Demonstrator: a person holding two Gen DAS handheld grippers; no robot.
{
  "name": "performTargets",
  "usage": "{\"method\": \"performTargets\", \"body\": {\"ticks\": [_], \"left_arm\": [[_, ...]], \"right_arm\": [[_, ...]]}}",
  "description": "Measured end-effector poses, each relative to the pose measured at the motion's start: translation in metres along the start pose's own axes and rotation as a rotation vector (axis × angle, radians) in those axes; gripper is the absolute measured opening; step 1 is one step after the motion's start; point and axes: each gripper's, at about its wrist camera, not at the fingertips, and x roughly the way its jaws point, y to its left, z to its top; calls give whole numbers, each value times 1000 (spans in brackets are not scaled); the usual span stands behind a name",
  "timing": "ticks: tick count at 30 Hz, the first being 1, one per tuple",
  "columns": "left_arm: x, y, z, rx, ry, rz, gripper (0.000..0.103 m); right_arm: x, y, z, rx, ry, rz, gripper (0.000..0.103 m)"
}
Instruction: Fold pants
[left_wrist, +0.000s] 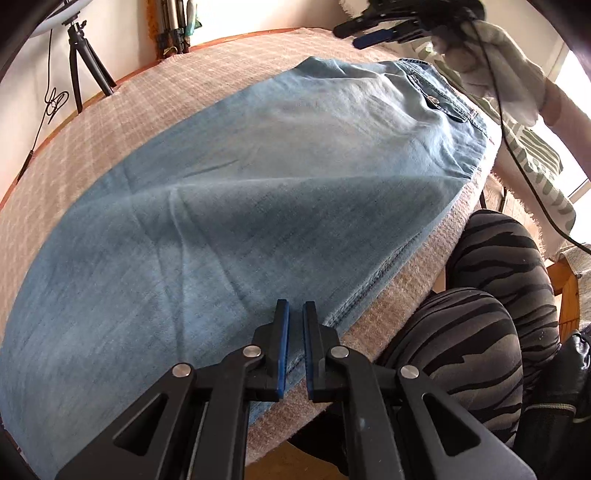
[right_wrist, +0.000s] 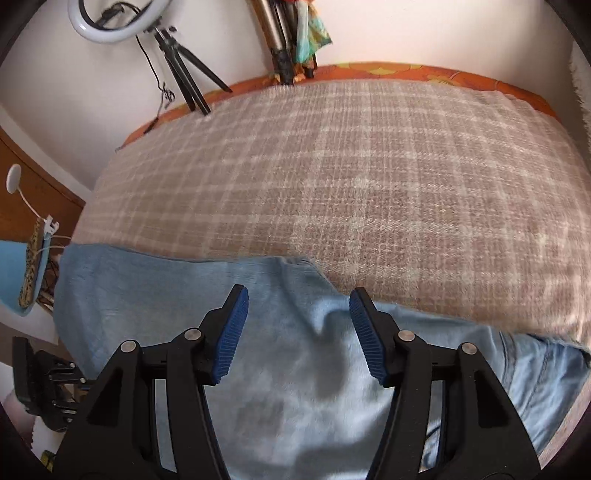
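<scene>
At the near edge of the left wrist view, the left gripper (left_wrist: 295, 314) is being held with its blue-padded jaws nearly together, a narrow gap remaining between them; whether cloth is being pinched there cannot be told from this angle. Just beyond its fingertips, the stitched side seam of the light blue denim pants (left_wrist: 258, 177) is being shown along the bed's near edge. The pants are being laid flat across the beige checked woollen blanket (right_wrist: 369, 166), one leg apparently stacked on the other, with the buttoned waistband at the far right end.

In the right wrist view, the right gripper (right_wrist: 299, 321) is being held spread wide above the upper part of the pants, with nothing between its ribbed blue pads (right_wrist: 229, 339). A low crease is being seen in the cloth directly between them.

Beyond the pants, the bare blanket is being shown up to the orange mattress edge (right_wrist: 406, 70), with a black tripod carrying a white ring light (right_wrist: 107, 26) at the wall.

Risk, as judged: if only the top layer is being caught at the seam, the layers are likely to be pulled apart during the fold. The crease may be pressed in, and cloth near the bed edge may be dragged off.
</scene>
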Motion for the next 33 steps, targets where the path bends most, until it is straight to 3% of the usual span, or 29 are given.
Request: {"method": "performTargets", "body": {"ticks": [3,5,9,12,15,16,18,20,23,27,30,33], "left_arm": [[-2,2,-8,-2,-10,-33,5],[-4,5,-10,-14,-10,-49,5],[-5,4,-11,-7,-10,-50,5],[-6,5,-12,-11,-9,-61,5],[-7,6,-15,-13,-20,-68,5],[-7,6,-15,-18,-22,-69,5],[-7,8,-16,-36,-31,-73,5],[-9,12,-19,-59,-40,-86,5],[-15,18,-22,-81,-43,-87,5],[-35,27,-17,-115,-122,-55,5],[-32,38,-11,-147,-139,-34,5],[-19,47,-9,-200,-112,-47,5]], "right_arm": [[17,-1,3,-4,-10,-13,59],[19,5,0,-4,-13,26,19],[0,24,1,-106,-87,-56,11],[-9,12,15,-69,-164,-123,1],[14,0,19,-67,-48,-68,2],[8,-2,15,-70,-65,-70,4],[-18,-13,10,-45,-120,-41,21],[-56,-37,-1,12,-210,-38,55],[-99,-85,-26,54,-276,-136,73],[-120,-166,-61,214,-258,-200,80],[-113,-213,-80,343,-213,-134,82],[-91,-228,-91,391,-159,-71,82]]}}
